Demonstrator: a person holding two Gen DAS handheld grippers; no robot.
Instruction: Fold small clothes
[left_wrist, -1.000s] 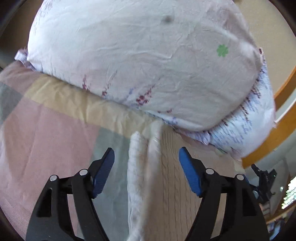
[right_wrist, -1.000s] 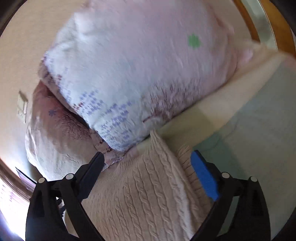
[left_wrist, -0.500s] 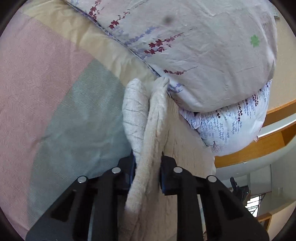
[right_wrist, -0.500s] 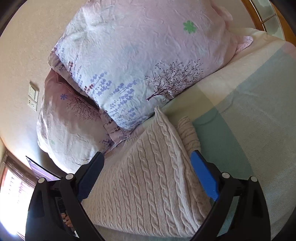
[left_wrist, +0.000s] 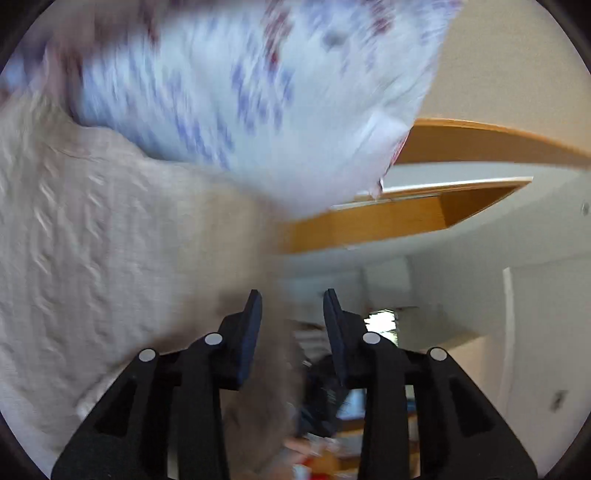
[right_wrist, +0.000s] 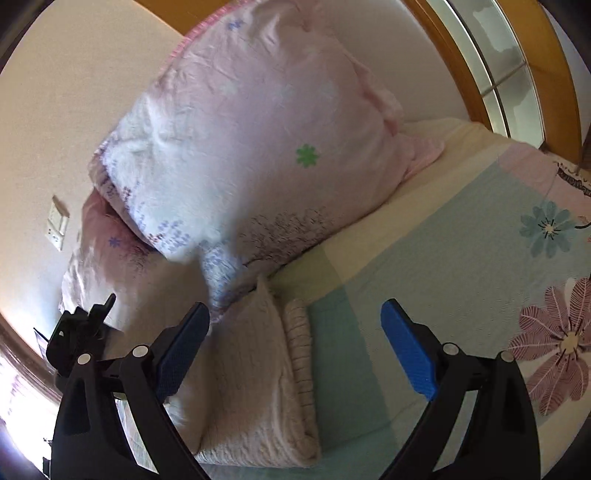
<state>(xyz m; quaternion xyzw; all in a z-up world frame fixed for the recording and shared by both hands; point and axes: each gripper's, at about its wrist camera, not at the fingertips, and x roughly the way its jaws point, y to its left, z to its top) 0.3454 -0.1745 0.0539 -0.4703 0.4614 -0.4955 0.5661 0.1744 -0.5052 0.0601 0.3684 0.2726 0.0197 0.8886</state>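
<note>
Left tongs (left_wrist: 291, 325): seen in the left wrist view with the pads a narrow gap apart; a blurred strip of the knitted fabric runs down between them, and whether it is pinched cannot be told.
Right tongs (right_wrist: 295, 350): held wide apart above the bed, nothing gripped; the blue pads are spread on either side of the sweater's ribbed edge.
Sweater (right_wrist: 258, 376): a cream cable-knit piece, laid folded on the bed in the right wrist view, its far tip tucked against the lower pillow; its ribbed hem is turned toward the green patch of the sheet.
Sweater, left view (left_wrist: 103, 258): the knit is smeared by motion blur and fills the left side of the picture, lifted close to the lens.
Bed sheet (right_wrist: 461, 258): pale green, cream and pink blocks are shown, with large printed flowers at the right.
Pillow (right_wrist: 258, 147): a pink and white floral pillow is propped against the wall, stacked over a second pillow (right_wrist: 110, 273) behind it.
Wall socket (right_wrist: 57, 223): fixed to the beige wall, left of the pillows.
Wooden frame (left_wrist: 369, 225): orange-brown timber is seen past the pillow's corner in the left wrist view.
</note>
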